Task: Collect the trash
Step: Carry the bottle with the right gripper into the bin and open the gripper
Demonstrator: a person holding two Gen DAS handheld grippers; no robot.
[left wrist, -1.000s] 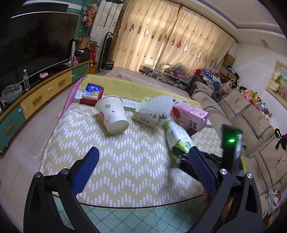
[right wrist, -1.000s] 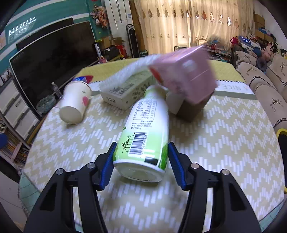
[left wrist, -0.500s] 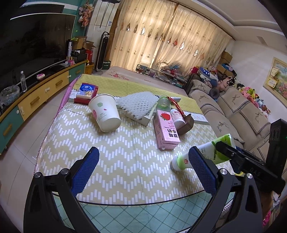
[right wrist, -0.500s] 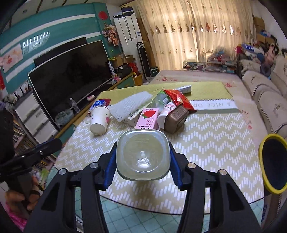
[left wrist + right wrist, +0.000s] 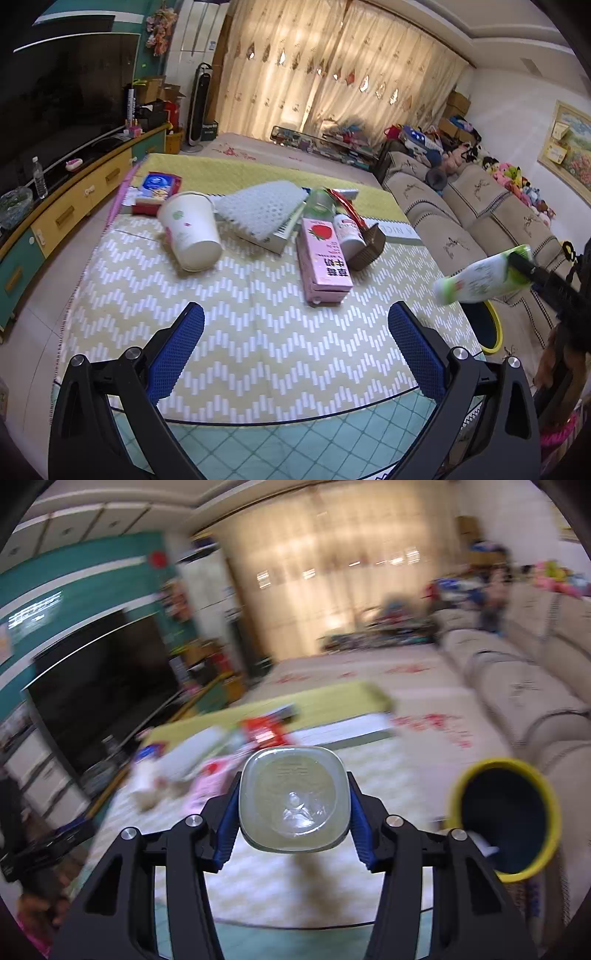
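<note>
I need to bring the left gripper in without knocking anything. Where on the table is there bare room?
Bare: the near chevron cloth, from the front edge up to the paper cup and pink carton. Crowded: the far middle, where foam sheet, brown box and small bottle cluster.

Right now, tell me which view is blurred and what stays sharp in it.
Right wrist view: table, television and sofa are smeared by motion blur; only the gripper and its bottle stay sharp. Left wrist view: crisp, with fisheye bending at the edges.

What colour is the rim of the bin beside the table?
Yellow, around a dark inside; the bin shows best in the right wrist view.
</note>
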